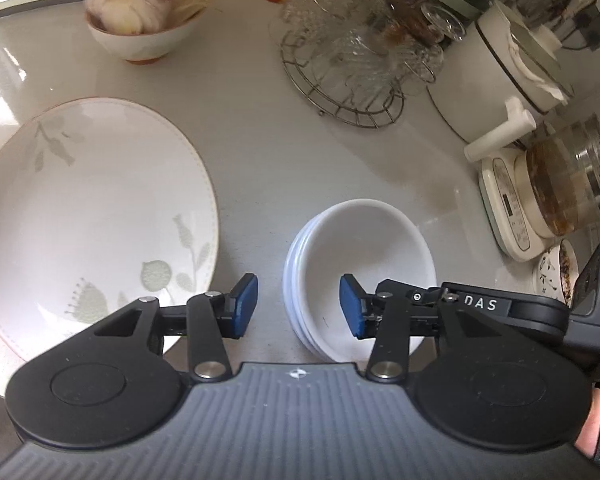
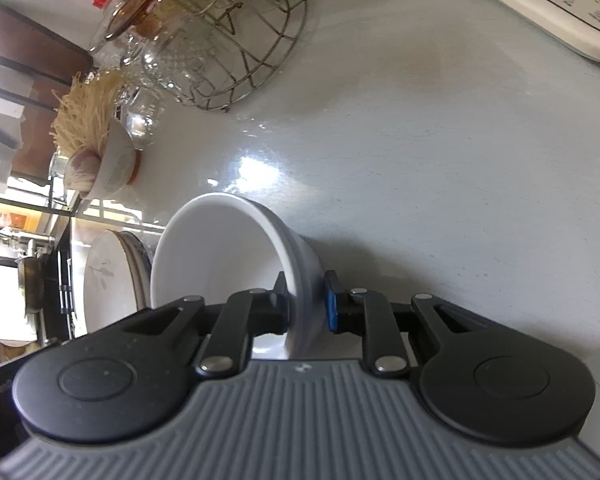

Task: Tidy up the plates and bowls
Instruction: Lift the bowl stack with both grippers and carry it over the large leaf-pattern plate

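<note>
The only writing that reads clearly is "DAS", in white letters on the black arm of the right gripper [image 1: 488, 304] where it reaches into the left wrist view. The cream appliance base [image 1: 504, 208] under the glass kettle [image 1: 572, 184] carries a small dark display and rows of printed labels, too small to read; the mark on the grey ribbed body of each gripper is also too small to tell.

The left gripper [image 1: 298, 306] hangs over the pale counter [image 1: 300, 168] with its jaws partly apart and nothing between the blue pads [image 1: 246, 306]; the left rim of the stack of white bowls [image 1: 360, 276] lies below the gap. The right gripper [image 2: 308, 308] has its jaws narrow, clamped across the wall of the white bowl [image 2: 228, 252], one finger inside and the blue pad [image 2: 332, 306] outside.

To the left of the stack, just beside it, rests a large white plate [image 1: 92, 216] with a pale leaf pattern. Farther back stand a small bowl with a garlic bulb and pale straw-like strands [image 1: 140, 24], a wire rack holding clear glassware [image 1: 348, 76], and a white pot with a handle [image 1: 500, 80]. A patterned cup [image 1: 556, 268] sits by the appliance, partly hidden behind the right gripper.
</note>
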The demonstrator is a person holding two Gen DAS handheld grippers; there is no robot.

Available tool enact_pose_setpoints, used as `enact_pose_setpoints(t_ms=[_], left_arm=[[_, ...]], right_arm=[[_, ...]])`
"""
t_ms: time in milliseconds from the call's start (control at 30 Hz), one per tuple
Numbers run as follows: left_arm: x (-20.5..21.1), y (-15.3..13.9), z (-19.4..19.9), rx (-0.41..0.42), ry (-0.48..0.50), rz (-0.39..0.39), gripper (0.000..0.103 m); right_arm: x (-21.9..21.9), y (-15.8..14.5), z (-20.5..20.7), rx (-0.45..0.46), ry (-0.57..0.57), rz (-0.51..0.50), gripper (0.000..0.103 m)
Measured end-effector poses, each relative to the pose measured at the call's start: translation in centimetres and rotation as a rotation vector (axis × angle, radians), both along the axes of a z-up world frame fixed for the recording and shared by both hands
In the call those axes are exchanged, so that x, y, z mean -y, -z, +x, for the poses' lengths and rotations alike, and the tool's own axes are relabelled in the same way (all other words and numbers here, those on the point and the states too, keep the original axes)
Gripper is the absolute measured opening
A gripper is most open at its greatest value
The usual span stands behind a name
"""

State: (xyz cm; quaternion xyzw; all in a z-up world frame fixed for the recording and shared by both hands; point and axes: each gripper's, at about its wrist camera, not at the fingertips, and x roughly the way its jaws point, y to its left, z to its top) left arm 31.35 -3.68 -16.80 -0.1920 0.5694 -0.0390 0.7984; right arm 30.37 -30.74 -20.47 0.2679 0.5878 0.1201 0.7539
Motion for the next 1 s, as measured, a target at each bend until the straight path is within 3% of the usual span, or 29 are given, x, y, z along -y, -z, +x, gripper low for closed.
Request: enact_pose_setpoints(t_ms=[433,1000], left_arm=[[3.2,1.8,2.4,-0.037,0.106,0.012,0.051],[3.3,4.5,3.7,-0.107,0.066,-0.022,0.042]], right_arm=[[0.6,-0.8,-0.4,0.015,0.014,-0.026,0.016],[0.2,0.3,0.6,-0.02,-0.008,-0.041,0.019]])
